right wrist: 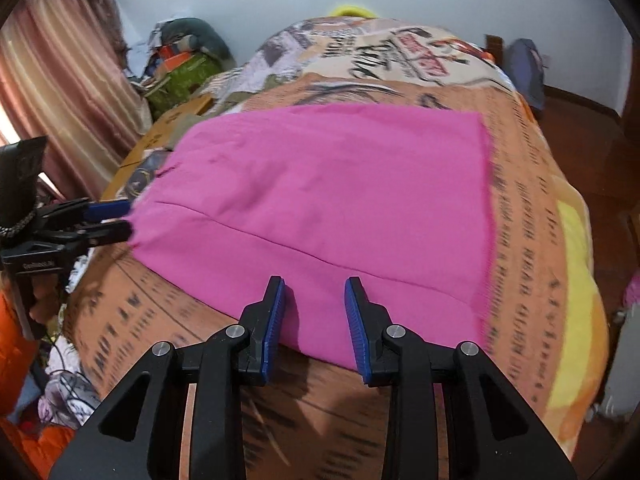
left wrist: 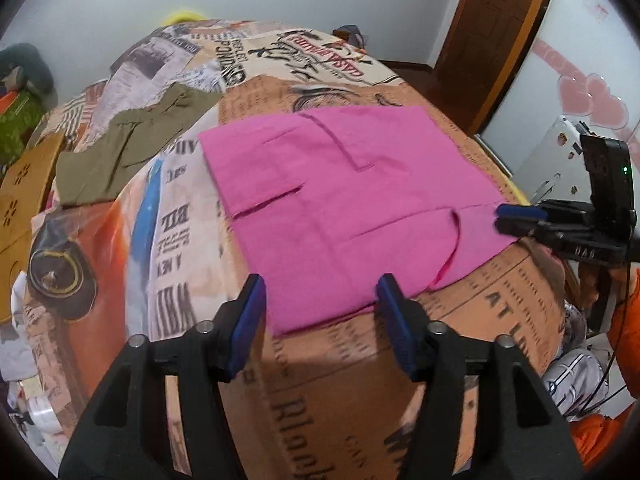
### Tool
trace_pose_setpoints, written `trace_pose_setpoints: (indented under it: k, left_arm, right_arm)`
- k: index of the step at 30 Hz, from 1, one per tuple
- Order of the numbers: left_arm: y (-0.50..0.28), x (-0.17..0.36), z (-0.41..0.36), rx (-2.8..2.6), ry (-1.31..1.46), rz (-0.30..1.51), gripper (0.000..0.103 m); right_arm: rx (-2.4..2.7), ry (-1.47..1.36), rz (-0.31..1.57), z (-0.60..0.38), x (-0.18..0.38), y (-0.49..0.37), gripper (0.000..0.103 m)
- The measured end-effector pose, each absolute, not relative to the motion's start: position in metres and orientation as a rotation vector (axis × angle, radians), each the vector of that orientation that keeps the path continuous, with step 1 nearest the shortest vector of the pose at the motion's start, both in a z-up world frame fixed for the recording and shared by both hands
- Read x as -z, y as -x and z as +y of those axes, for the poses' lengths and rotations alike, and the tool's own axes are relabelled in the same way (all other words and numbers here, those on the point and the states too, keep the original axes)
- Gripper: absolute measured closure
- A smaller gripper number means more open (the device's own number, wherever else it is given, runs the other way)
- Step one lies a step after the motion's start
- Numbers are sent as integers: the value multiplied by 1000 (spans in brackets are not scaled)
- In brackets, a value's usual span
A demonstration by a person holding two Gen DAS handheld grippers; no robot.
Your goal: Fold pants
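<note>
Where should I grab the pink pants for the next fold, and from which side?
Take the pink pants by the near hem, one corner per gripper, coming in low from the bed's near edge. They lie flat on the bedspread, so only edges offer a pinch. The left gripper and right gripper already face that hem, jaws open.

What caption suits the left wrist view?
Open left hand-held gripper at the near edge of pink pants on a printed bedspread.
</note>
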State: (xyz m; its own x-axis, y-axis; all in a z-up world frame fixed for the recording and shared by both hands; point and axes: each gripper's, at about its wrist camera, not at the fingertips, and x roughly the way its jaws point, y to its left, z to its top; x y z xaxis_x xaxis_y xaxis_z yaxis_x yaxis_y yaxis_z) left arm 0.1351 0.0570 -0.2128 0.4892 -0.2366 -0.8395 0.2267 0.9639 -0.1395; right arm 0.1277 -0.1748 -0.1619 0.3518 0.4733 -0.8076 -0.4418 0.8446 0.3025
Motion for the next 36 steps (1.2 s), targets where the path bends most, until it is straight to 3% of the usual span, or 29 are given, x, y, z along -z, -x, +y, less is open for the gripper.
trace_pose_setpoints:
  k: [6, 12, 20, 27, 36]
  left_arm:
    - [-132, 223, 66, 280, 83, 1030, 39]
    - [-131, 222, 64, 267, 82, 1029, 39]
    - [-135, 186, 67, 241, 56, 966, 39]
    - [-181, 164, 83, 162, 53, 922, 39]
    - [-249, 185, 104, 92, 85, 953, 39]
  right_arm:
    - [-467, -36, 1104, -210, 178, -126, 75]
    - [-442, -78, 1120, -220, 178, -125, 66]
    - [-450, -70, 1062, -219, 151, -135, 66]
    - [-454, -68, 969, -214, 125, -163, 66]
    - [-443, -72, 931, -205, 126, -214, 65]
